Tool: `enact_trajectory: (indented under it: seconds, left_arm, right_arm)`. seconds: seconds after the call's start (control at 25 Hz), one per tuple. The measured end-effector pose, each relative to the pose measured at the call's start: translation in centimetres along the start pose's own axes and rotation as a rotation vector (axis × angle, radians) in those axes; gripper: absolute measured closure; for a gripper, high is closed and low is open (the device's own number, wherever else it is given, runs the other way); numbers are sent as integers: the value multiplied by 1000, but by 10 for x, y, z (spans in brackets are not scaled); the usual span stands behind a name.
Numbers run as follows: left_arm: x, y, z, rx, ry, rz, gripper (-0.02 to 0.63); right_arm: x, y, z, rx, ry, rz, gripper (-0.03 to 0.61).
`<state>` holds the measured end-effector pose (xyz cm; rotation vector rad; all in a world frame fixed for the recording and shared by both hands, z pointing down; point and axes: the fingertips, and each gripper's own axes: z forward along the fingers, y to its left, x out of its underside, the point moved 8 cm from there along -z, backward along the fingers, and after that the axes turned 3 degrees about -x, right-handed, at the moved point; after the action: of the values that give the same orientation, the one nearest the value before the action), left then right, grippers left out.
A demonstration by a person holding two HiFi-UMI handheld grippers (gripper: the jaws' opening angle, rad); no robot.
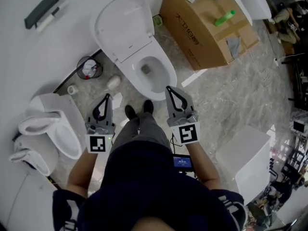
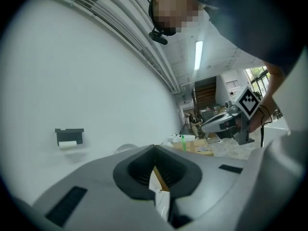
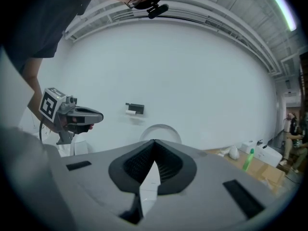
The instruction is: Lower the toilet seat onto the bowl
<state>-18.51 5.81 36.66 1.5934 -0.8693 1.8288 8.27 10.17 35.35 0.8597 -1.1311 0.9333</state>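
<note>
Toilet seat [image 1: 126, 29] is up, tipped back toward the wall, so the bowl [image 1: 166, 76] under it sits wide open on the grey floor [image 1: 226, 97]. The person stands right in front of the bowl, shoes [image 1: 130, 111] just short of its front edge. Both grippers are held out at about the same height, well apart from the seat and touching nothing. The left gripper [image 1: 108, 96] has its jaws pinched together at the tips with nothing in them. Same deal for the right gripper [image 1: 168, 88]: jaws closed, empty. A cardboard box [image 1: 192, 30] sits just beside the toilet on the right, with a green bottle [image 1: 224, 18] lying on top. Another toilet [image 1: 57, 129] stands at the left edge of the floor, and a small round bin [image 1: 89, 68] sits by the wall between the two.
</note>
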Motion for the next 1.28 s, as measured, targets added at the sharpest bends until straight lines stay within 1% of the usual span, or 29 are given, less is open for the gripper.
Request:
enact_trajectory:
  seconds: [0.16, 0.44, 0.56, 0.76, 1.0, 1.28]
  left_arm:
    - [-22, 10, -14, -38, -38, 3, 589]
    - [-41, 24, -31, -85, -75, 6, 589]
    - [-46, 30, -36, -115, -82, 4, 589]
    - [-60, 44, -45, -165, -129, 13, 589]
    - [-66, 48, -51, -181, -143, 17, 589]
    - [-67, 56, -57, -206, -153, 15, 589]
  right_arm:
    - [-27, 10, -1, -31, -35, -18, 558]
    - [-52, 23, 4, -57, -66, -39, 558]
    - [-58, 21, 4, -50, -70, -38, 558]
    - [-71, 17, 3, -35, -91, -23, 558]
    - [-83, 22, 6, -48, -111, -48, 558]
    - [-93, 25, 10, -47, -105, -72, 558]
